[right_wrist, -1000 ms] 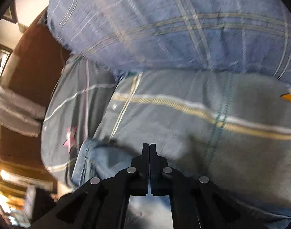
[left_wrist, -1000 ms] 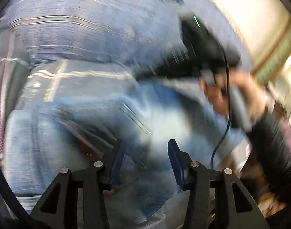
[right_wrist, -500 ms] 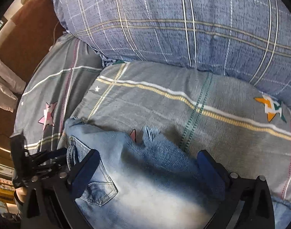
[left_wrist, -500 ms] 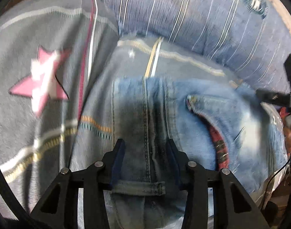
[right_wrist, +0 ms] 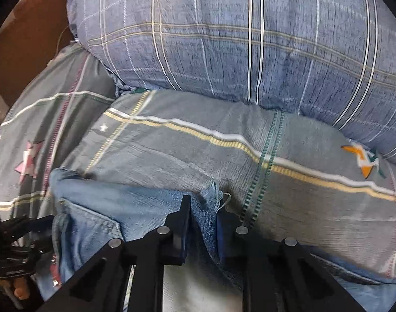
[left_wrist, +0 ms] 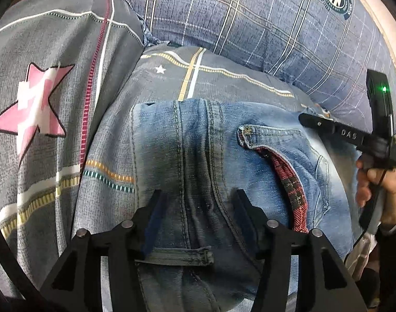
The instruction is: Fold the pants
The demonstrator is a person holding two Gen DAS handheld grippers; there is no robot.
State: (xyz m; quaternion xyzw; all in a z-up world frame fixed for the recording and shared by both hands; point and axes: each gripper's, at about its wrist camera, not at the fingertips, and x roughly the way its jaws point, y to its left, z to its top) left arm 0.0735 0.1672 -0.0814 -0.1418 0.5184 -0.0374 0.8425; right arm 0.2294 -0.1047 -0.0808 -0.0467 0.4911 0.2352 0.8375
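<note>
A: What has changed?
B: The left claw [left_wrist: 198, 221] is opening astride the jeans [left_wrist: 250, 161] seam. The right claw [right_wrist: 201, 223] is closing on a frayed hem.
A: Meaning?
B: The jeans have been laid on the bed [right_wrist: 171, 143]; another fold is judged next.

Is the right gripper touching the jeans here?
Touching. In the right wrist view a fold of the jeans stands pinched between the closing jaws of the right gripper, denim against both inner faces.

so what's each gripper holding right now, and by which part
Right gripper is closing on the jeans' frayed hem. Left gripper straddles the waistband seam, jaws opening, pads clear of the cloth.
</note>
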